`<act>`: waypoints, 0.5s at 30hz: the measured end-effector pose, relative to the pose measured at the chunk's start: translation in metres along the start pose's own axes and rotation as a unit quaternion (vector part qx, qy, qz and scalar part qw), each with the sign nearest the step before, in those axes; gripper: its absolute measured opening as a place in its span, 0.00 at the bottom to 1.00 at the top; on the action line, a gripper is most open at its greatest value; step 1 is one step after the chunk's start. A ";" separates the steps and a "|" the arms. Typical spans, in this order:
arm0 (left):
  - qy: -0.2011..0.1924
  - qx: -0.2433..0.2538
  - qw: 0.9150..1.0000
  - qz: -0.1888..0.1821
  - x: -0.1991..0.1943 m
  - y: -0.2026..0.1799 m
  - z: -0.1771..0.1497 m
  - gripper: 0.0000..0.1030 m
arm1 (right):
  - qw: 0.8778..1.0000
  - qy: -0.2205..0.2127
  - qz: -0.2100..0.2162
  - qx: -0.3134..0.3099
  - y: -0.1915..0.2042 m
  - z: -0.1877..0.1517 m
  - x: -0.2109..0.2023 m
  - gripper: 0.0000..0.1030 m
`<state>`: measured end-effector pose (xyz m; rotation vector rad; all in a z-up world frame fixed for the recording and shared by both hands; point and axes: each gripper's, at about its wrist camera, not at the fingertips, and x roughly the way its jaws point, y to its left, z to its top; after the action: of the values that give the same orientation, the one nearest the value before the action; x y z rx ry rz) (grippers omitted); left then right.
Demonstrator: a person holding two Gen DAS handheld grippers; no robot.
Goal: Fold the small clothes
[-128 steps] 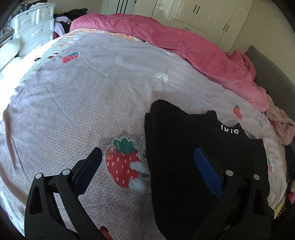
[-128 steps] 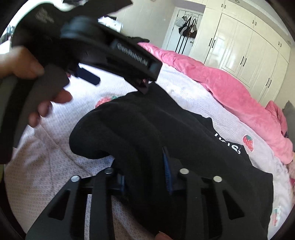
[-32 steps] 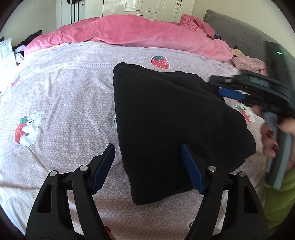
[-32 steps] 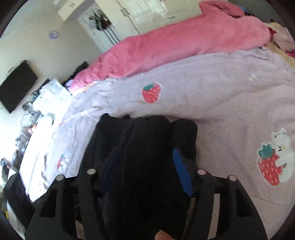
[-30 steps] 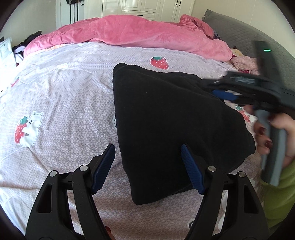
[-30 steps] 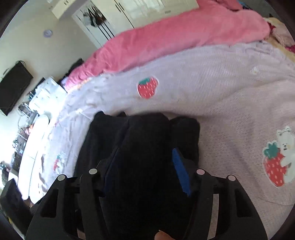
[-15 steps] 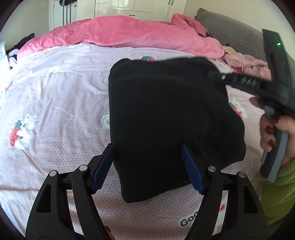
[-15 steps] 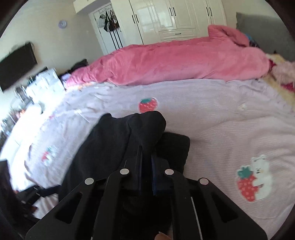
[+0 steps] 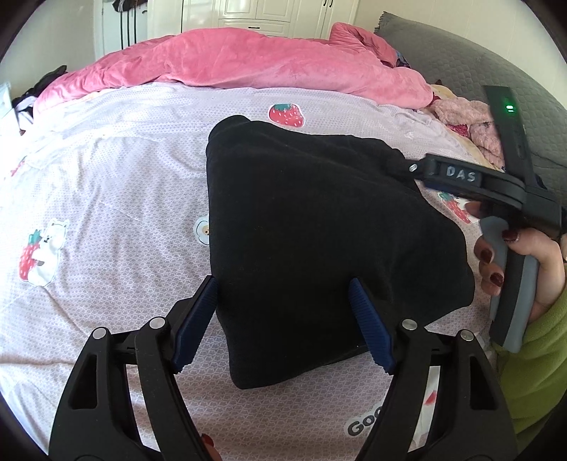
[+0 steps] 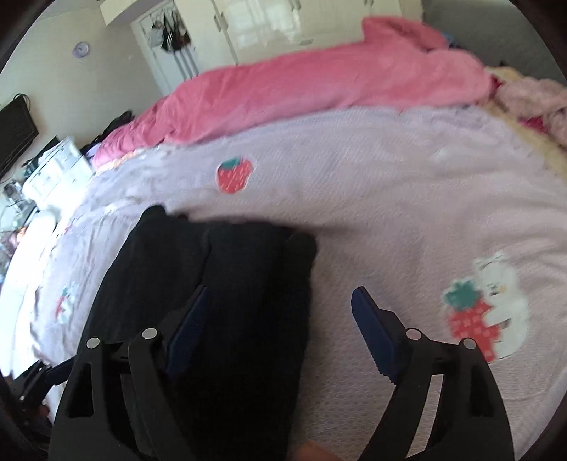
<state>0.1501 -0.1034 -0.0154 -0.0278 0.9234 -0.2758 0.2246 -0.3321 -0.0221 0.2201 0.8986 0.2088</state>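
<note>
While the black garment lies folded on the lilac sheet, near the bed's front edge, the left gripper is held low over its near corner with jaws spread wide and nothing between the blue pads; the near end of the garment is seen in the gap but is not pinched. In the left view, the right gripper is seen at the garment's far right corner, its tip touching or just beside the cloth; from that side its jaw state cannot be told. It is held by a hand with dark red nails, and a green sleeve is seen below. In the right view, which is blurred, the right gripper is shown with jaws spread apart, empty, with the left pad over the garment and the right pad over bare sheet. A pink duvet is bunched along the far side of the bed. Strawberry prints are scattered on the sheet. White wardrobes are seen behind.
</note>
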 end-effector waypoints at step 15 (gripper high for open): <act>-0.003 -0.012 1.000 -0.003 -0.003 0.004 -0.002 0.65 | 0.991 -0.066 0.027 -0.111 0.047 0.017 -0.017 0.15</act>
<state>0.1476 -0.0991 -0.0153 -0.0526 0.9217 -0.2697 0.2235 -0.2937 0.0141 0.0517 0.7320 0.3389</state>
